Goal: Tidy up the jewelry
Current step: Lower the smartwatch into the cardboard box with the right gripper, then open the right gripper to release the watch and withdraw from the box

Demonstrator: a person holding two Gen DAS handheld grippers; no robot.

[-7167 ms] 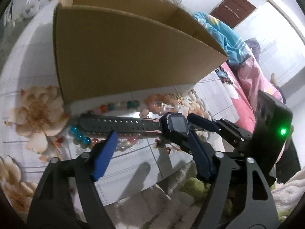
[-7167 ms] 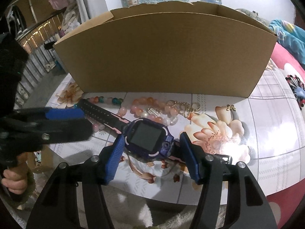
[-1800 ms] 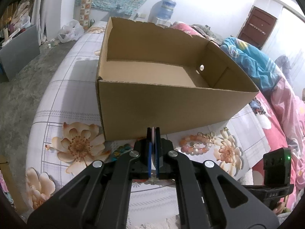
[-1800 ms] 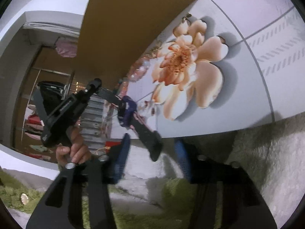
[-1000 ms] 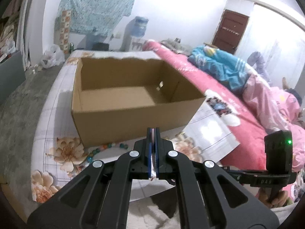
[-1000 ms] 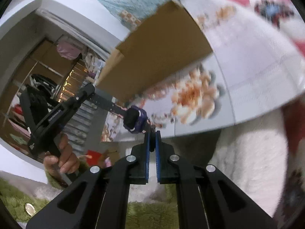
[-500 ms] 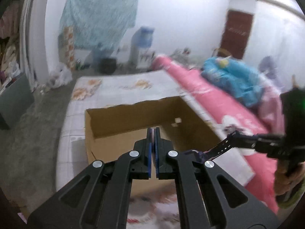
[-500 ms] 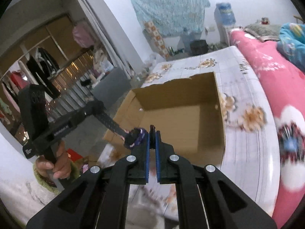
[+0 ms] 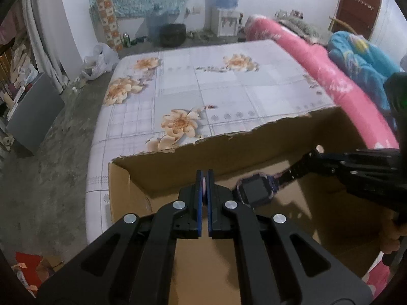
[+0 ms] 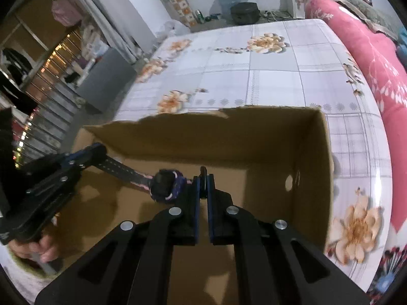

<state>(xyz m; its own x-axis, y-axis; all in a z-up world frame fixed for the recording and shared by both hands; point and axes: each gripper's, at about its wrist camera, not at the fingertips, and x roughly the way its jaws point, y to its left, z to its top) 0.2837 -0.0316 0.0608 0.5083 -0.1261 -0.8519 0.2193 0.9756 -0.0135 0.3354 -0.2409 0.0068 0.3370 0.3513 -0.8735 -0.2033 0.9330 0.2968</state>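
Note:
A purple smartwatch point(image 9: 257, 189) with a dark strap hangs stretched between both grippers above the open cardboard box point(image 9: 178, 162). My left gripper point(image 9: 203, 175) is shut on one strap end. My right gripper point(image 10: 203, 175) is shut on the other strap end, with the watch face point(image 10: 166, 184) just to its left. The right gripper's arm point(image 9: 356, 162) reaches in from the right in the left wrist view. The left gripper point(image 10: 86, 155) shows at the left in the right wrist view. The box point(image 10: 315, 152) has a torn far rim, and the parts of its floor I can see are bare.
The box stands on a bed sheet point(image 9: 223, 81) printed with flowers. A pink quilt point(image 9: 338, 81) lies along the right side. A grey cabinet point(image 9: 35, 117) stands on the concrete floor at the left. A water dispenser point(image 9: 226, 12) is at the far wall.
Both grippers have lifted the watch from the sheet in front of the box and carried it forward. It is now lower, over the inside of the box.

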